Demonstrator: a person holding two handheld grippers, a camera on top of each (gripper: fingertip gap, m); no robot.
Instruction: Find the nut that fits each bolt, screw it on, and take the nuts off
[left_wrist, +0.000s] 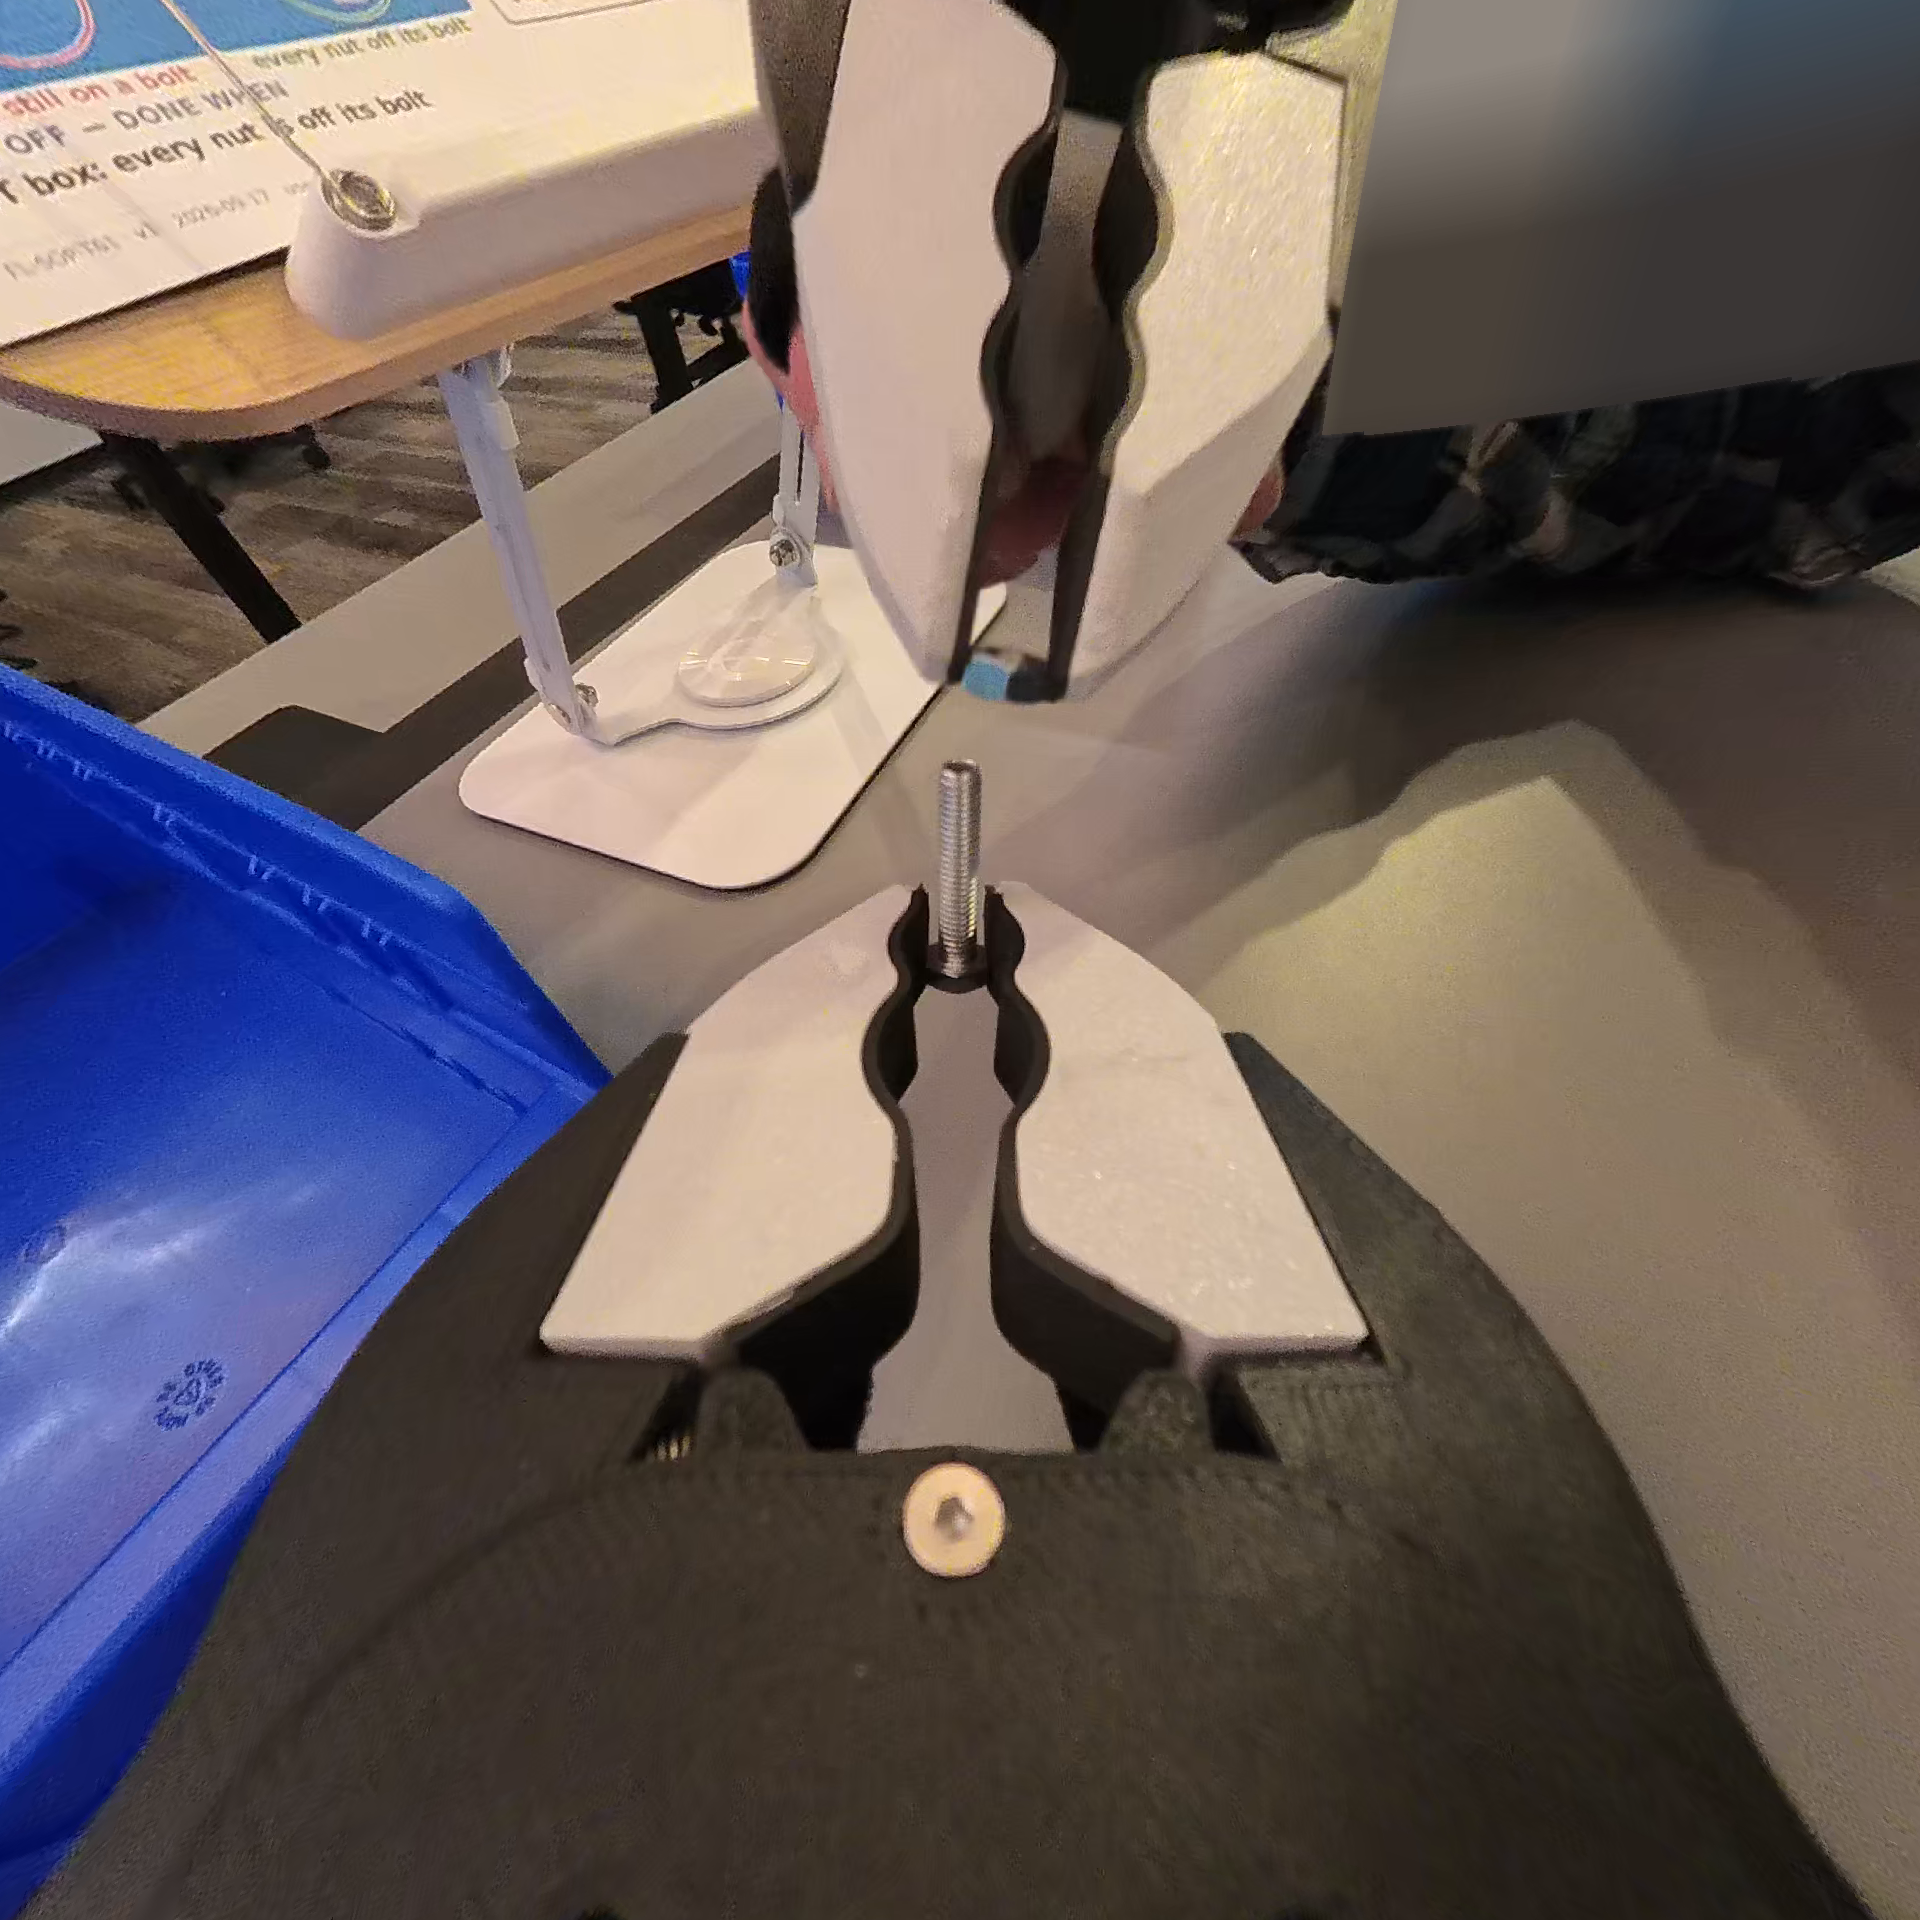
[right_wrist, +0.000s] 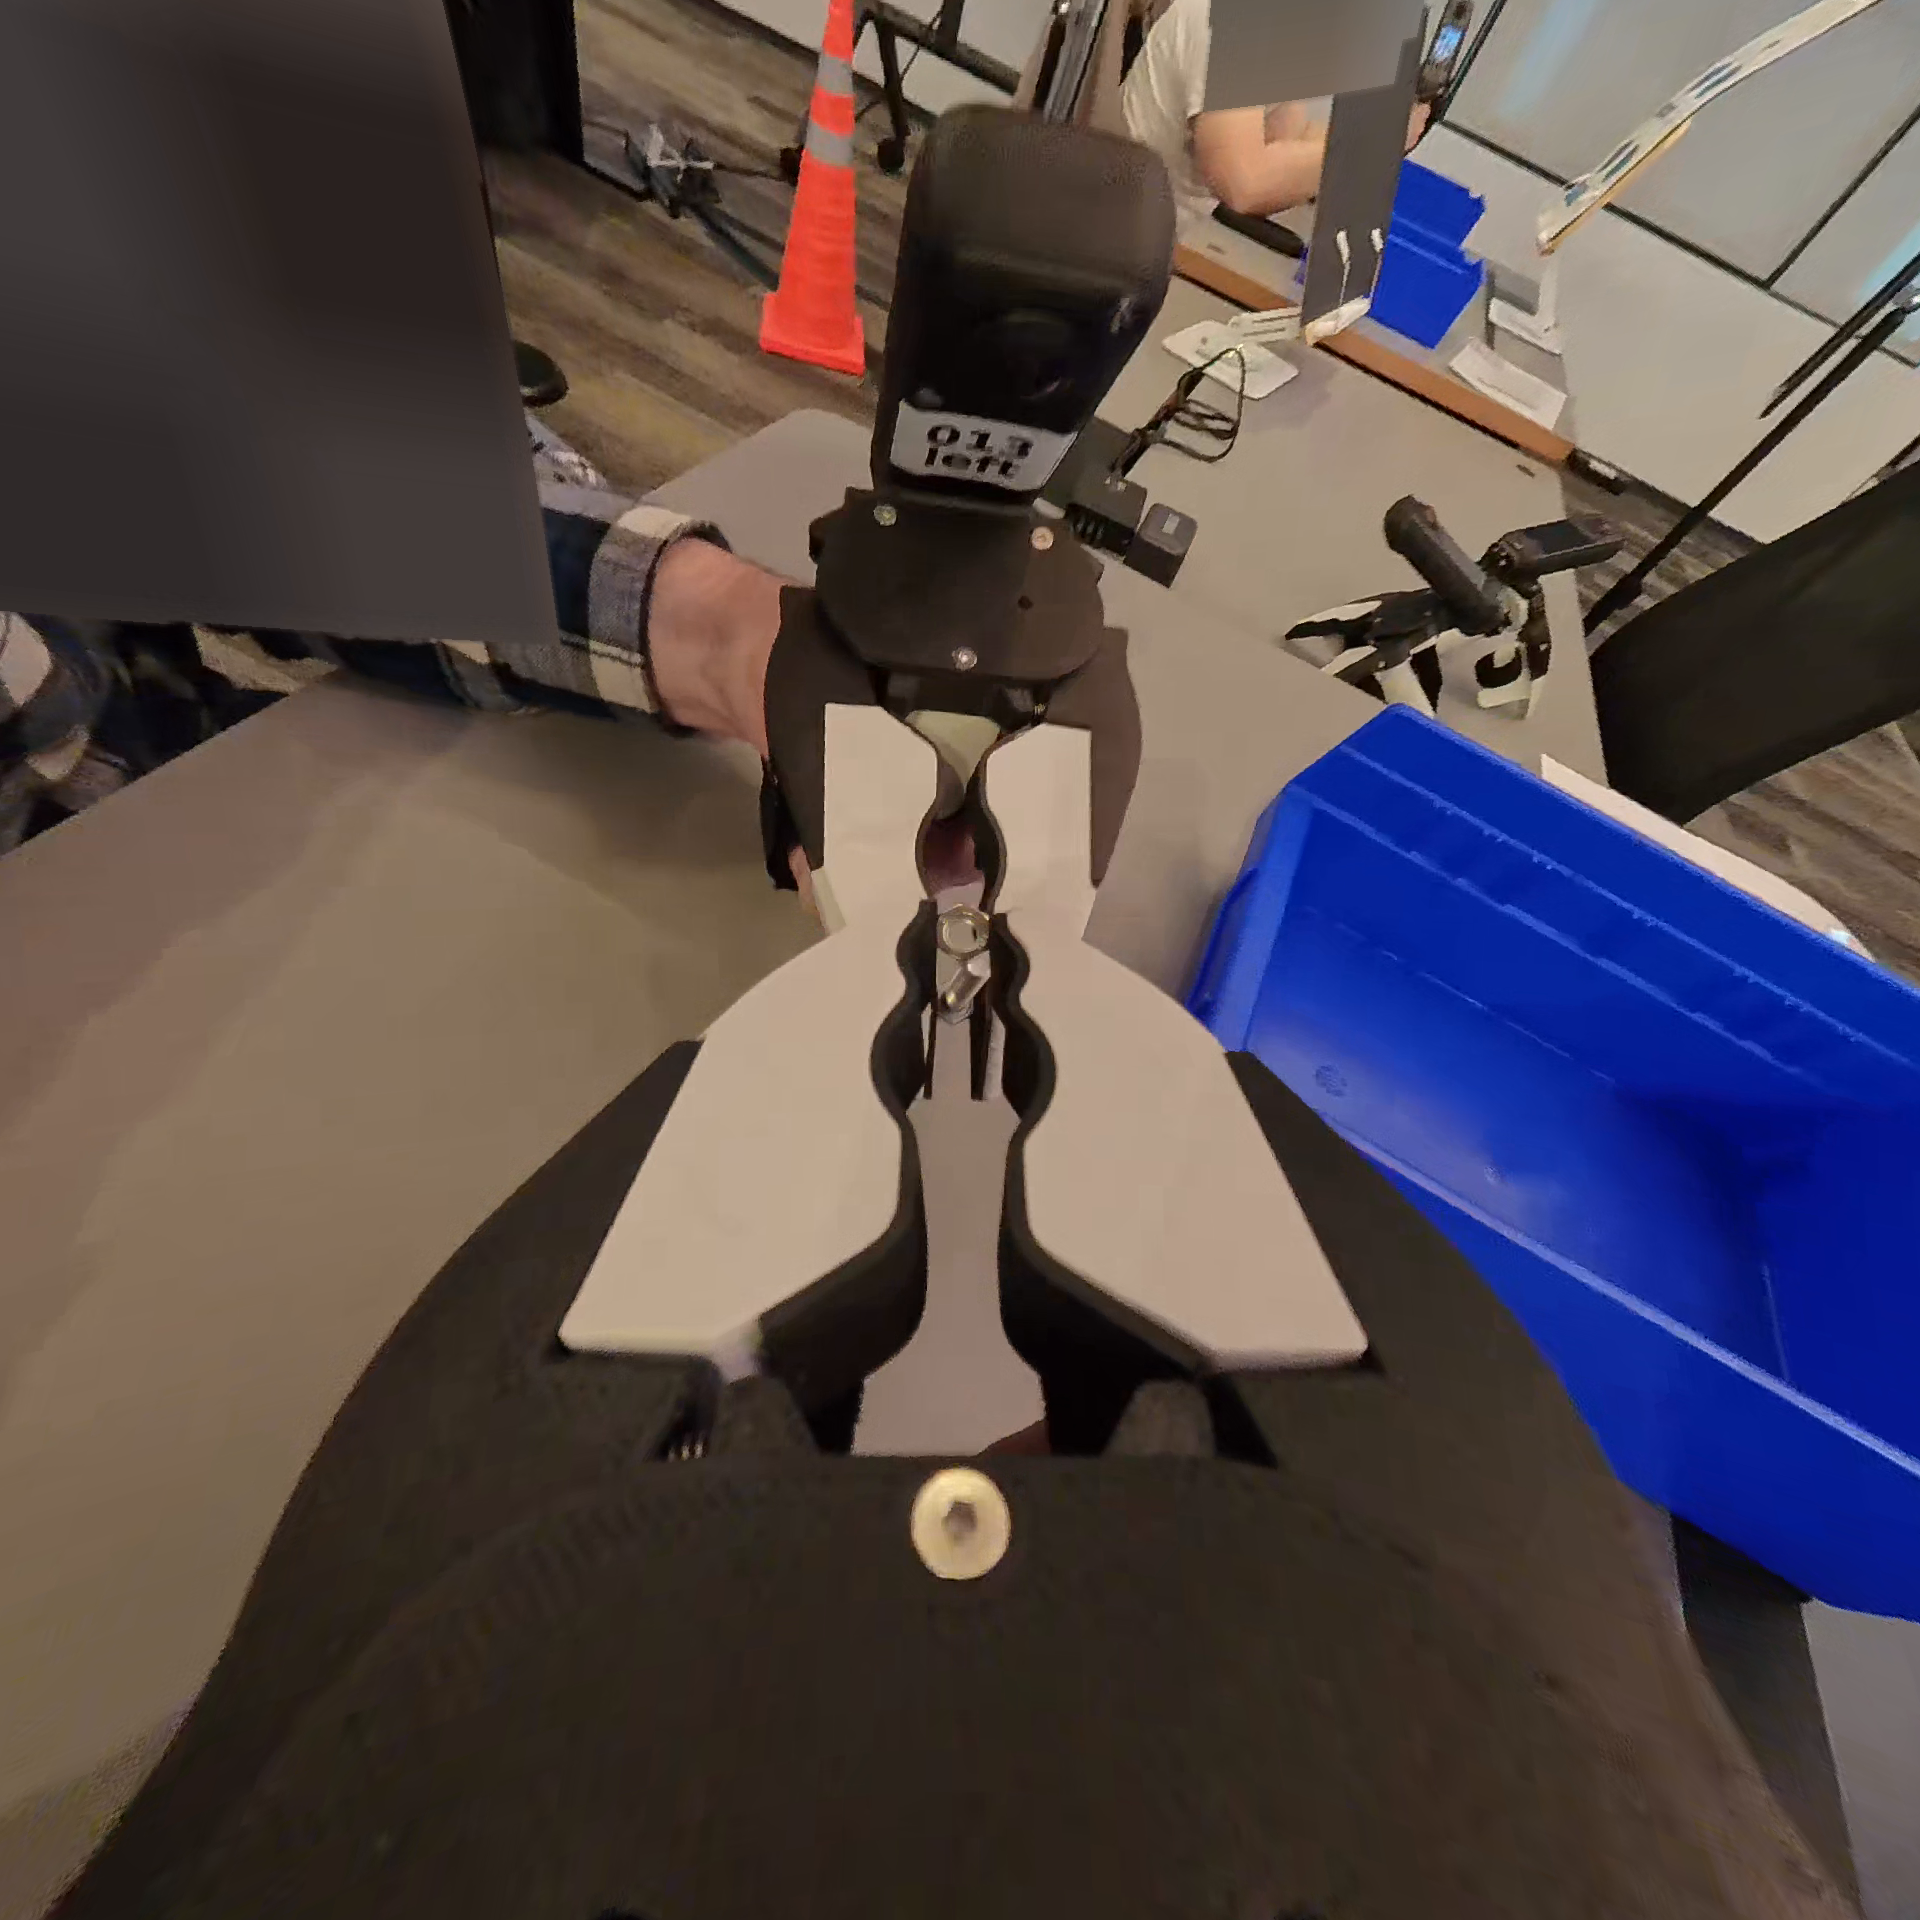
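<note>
One silver threaded bolt (left_wrist: 958, 862) stands upright, its head pinched in the left hand-held gripper (left_wrist: 956, 935) above the grey tabletop (left_wrist: 1351, 1039). One silver hex nut (right_wrist: 959, 932) is clamped in the right hand-held gripper (right_wrist: 961, 935), directly over the bolt. One blue bin (left_wrist: 208, 1091) sits beside them.

The threaded silver metal bolt (left_wrist: 958, 862) looks shiny; the blue plastic bin (left_wrist: 208, 1143) glossy; the grey tabletop (right_wrist: 312, 935) seemingly matt.
</note>
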